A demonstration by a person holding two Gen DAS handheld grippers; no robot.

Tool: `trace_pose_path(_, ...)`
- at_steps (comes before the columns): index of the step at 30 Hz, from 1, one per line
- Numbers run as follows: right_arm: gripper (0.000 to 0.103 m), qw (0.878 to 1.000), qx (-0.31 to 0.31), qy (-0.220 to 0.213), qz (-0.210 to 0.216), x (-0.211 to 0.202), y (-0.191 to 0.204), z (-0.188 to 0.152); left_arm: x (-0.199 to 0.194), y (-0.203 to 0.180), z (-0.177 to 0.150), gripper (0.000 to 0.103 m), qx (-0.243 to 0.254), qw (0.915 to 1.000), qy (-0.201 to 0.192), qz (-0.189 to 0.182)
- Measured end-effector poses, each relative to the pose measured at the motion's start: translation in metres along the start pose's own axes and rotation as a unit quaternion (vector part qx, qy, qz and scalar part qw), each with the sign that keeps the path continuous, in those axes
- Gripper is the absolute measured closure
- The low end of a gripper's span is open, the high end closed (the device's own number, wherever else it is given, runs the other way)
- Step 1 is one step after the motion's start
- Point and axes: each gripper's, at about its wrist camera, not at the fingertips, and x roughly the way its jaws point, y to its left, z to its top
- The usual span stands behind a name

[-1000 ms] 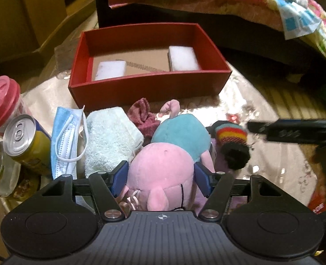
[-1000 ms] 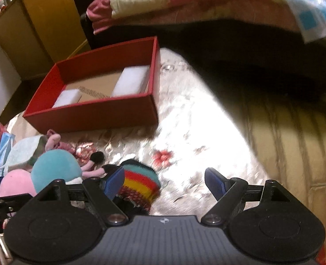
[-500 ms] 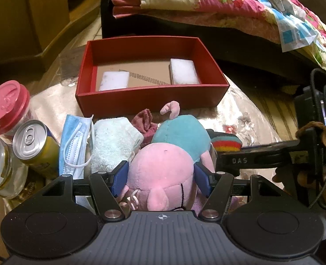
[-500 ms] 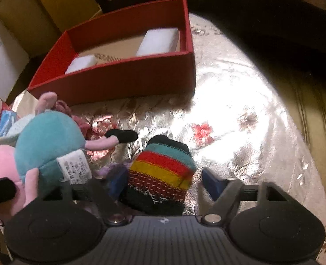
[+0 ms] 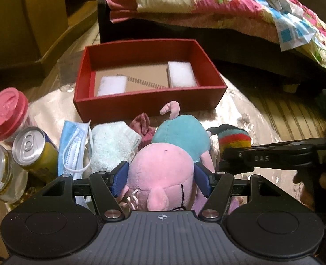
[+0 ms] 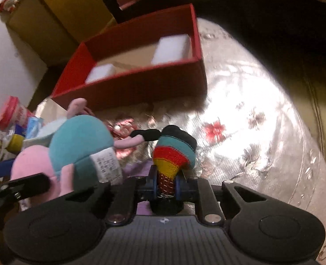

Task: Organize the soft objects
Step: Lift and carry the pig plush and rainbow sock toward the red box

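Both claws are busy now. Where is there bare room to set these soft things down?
Free: the brown cardboard floor of the red box, between its two white foam blocks, and the shiny floral tablecloth right of the box. Crowded: the near left, with the towel, mask, can and jars.

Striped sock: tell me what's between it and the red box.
Nothing visible. The right gripper is shut on the striped sock, and only bare shiny tablecloth lies between it and the red box, whose top is open.

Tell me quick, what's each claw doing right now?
Left claw: closed on the pink plush toy.
Right claw: shut on the striped sock.
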Motion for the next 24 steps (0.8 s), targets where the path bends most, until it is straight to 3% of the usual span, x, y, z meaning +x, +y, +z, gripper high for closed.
trace_pose_path(10, 0.103, 0.997, -0.003, -0.069, 0.030, -0.052, 0.013, 0.002, -0.020, 0.001, 0.009, 0.040, -0.015, 0.9992, -0.036, -0.007)
trace_pose_path(17, 0.103, 0.993, -0.016, -0.113, 0.039, -0.070, 0.029, 0.012, -0.037, 0.001, 0.023, 0.040, -0.023, 0.9967, -0.077, 0.006)
trace_pose_path(24, 0.103, 0.988, -0.030, -0.149, 0.041, -0.081, 0.040, 0.015, -0.041, -0.001, 0.034, 0.040, -0.026, 0.9952, -0.094, 0.006)
